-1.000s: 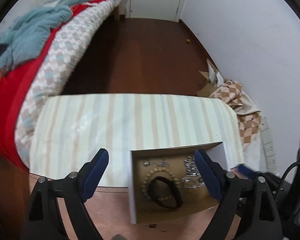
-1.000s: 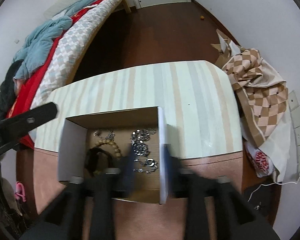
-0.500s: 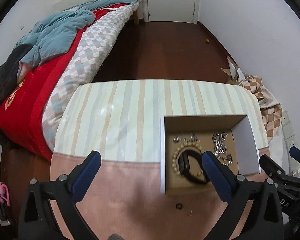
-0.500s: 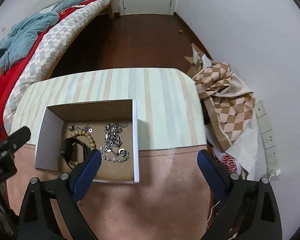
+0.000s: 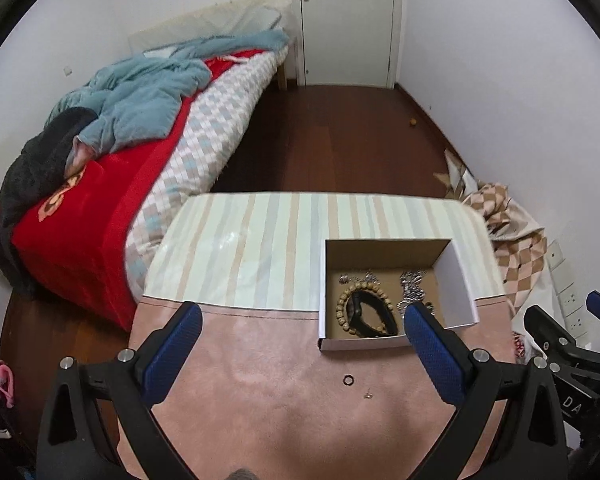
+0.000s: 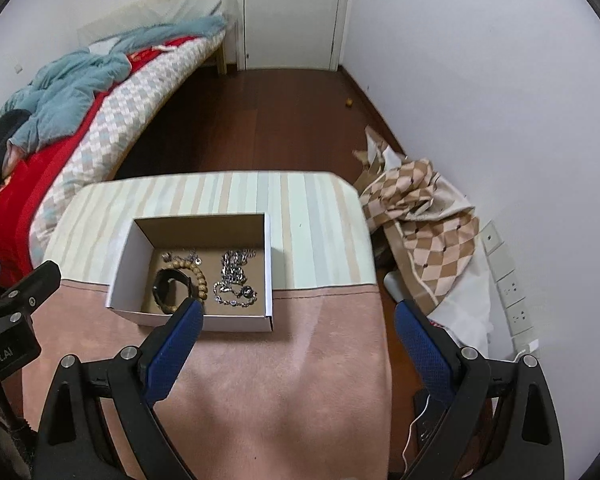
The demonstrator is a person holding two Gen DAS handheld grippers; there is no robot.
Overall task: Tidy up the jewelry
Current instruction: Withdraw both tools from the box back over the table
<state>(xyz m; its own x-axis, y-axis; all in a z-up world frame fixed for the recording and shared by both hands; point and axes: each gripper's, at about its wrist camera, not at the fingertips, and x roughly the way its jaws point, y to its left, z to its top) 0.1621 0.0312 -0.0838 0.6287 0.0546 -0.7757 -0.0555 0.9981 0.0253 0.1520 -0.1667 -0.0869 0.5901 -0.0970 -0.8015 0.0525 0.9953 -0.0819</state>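
Left gripper and right gripper angle downward, fingers spread wide, empty.

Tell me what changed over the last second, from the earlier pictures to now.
Both claws pulled back and up from the box. The right claw, blurred low over it a second ago, now stands wide open and empty; the left claw is open and empty too. A ring and a small piece now show on the table. The box and its jewelry stayed put.

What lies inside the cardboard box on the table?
Inside the box: a beaded bracelet, a black band and silver chains. The near wall hides the front floor strip.
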